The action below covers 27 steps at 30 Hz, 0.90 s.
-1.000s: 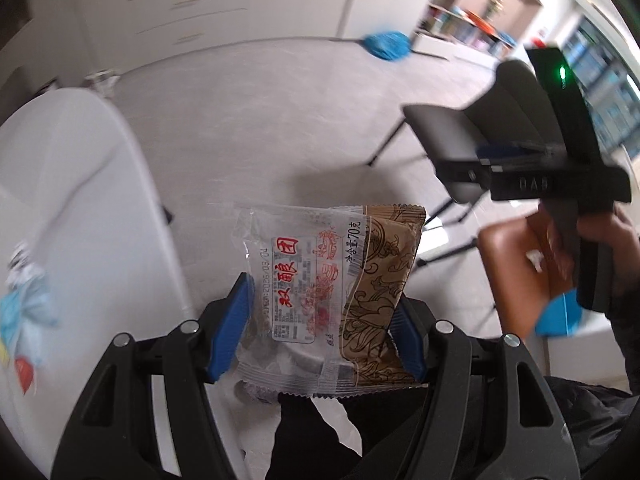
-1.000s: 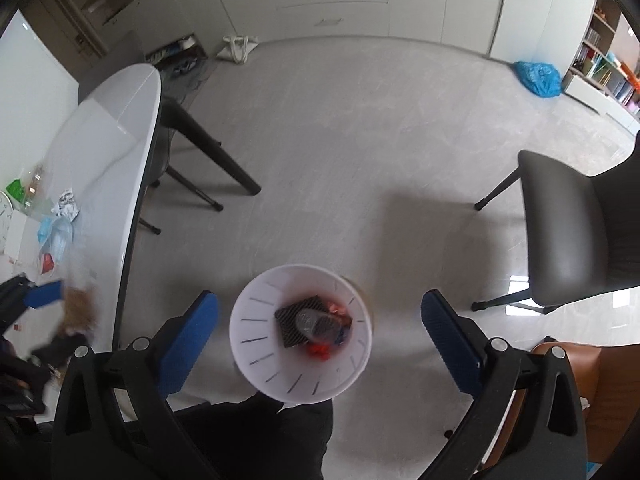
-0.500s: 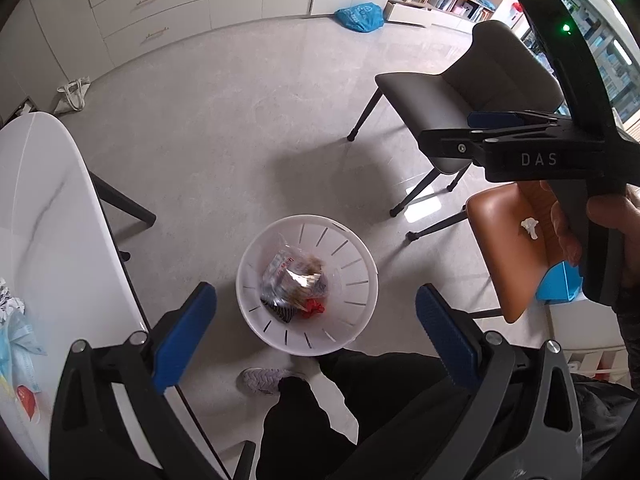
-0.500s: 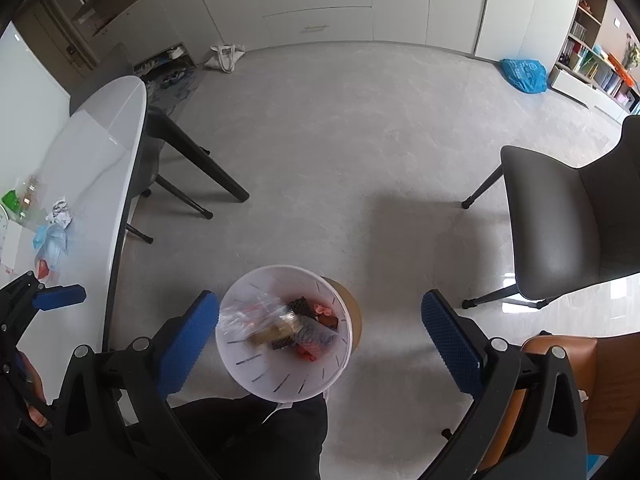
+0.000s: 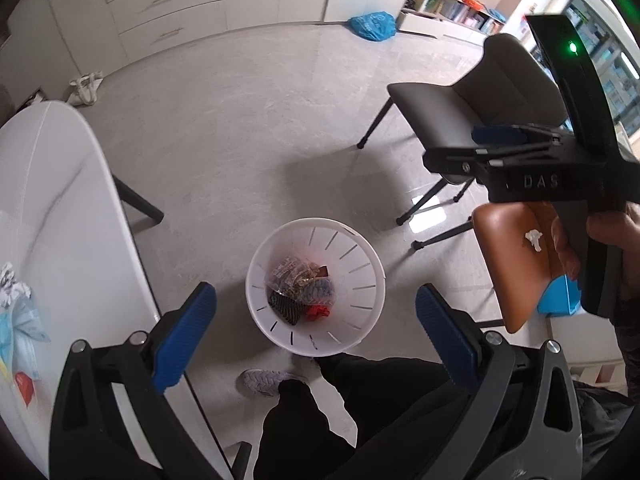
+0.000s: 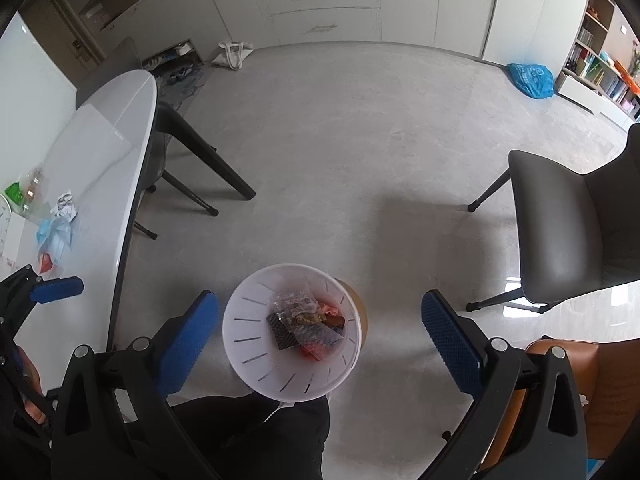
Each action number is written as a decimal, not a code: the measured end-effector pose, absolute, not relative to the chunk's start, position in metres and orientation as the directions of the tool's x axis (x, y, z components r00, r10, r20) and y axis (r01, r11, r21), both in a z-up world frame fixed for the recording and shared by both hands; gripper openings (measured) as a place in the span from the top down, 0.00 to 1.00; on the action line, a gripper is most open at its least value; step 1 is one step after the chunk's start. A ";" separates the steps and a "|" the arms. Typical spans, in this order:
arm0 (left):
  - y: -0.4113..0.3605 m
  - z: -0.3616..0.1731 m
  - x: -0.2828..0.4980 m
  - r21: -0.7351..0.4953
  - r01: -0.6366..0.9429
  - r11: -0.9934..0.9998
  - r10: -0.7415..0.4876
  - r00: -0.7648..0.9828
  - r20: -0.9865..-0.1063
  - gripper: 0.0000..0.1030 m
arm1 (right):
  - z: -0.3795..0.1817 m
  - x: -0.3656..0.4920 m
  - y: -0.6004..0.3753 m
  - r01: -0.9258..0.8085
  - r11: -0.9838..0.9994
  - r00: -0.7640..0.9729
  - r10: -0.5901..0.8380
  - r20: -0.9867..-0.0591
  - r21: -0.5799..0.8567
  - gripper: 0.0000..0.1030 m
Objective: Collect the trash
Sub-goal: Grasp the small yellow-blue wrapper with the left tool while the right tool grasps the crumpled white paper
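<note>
Grey floor point(image 5: 248, 128) | bin point(image 5: 362, 248) holds wrappers point(image 5: 298, 280) | left tool point(image 5: 316, 320), right tool point(image 6: 320, 328) gaping, empty

Grey chair point(image 6: 568, 232) and blue bag point(image 6: 531, 79) on the pale floor point(image 6: 340, 128).

A pale grey floor point(image 6: 340, 152) carries a white slotted bin point(image 6: 256, 364) with wrappers inside, a grey chair point(image 6: 560, 232) to the right and a blue bag point(image 6: 532, 80) far off. On the left, the white counter point(image 6: 104, 152) holds crumpled paper point(image 6: 64, 204) and blue wrappers point(image 6: 54, 234).
</note>
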<state>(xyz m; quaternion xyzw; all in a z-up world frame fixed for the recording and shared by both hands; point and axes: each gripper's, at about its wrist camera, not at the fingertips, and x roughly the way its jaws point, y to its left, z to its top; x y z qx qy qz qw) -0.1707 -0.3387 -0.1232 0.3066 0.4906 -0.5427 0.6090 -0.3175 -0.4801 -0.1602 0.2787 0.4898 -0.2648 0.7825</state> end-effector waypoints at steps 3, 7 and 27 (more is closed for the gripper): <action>-0.329 -0.124 -0.158 -0.150 0.947 0.282 -0.362 -0.040 -0.931 0.08 | -0.172 -0.306 -0.469 0.667 0.724 0.359 -0.106 -0.927 0.175 0.03; -0.299 -0.122 -0.126 -0.108 0.901 0.421 -0.366 0.059 -0.929 0.07 | -0.182 -0.280 -0.442 0.611 0.764 0.364 -0.041 -0.930 0.206 0.03; -0.033 -0.089 0.028 -0.056 0.346 0.936 -0.209 0.423 -0.882 0.08 | -0.097 -0.007 -0.275 0.108 0.951 0.526 0.194 -0.828 0.291 0.03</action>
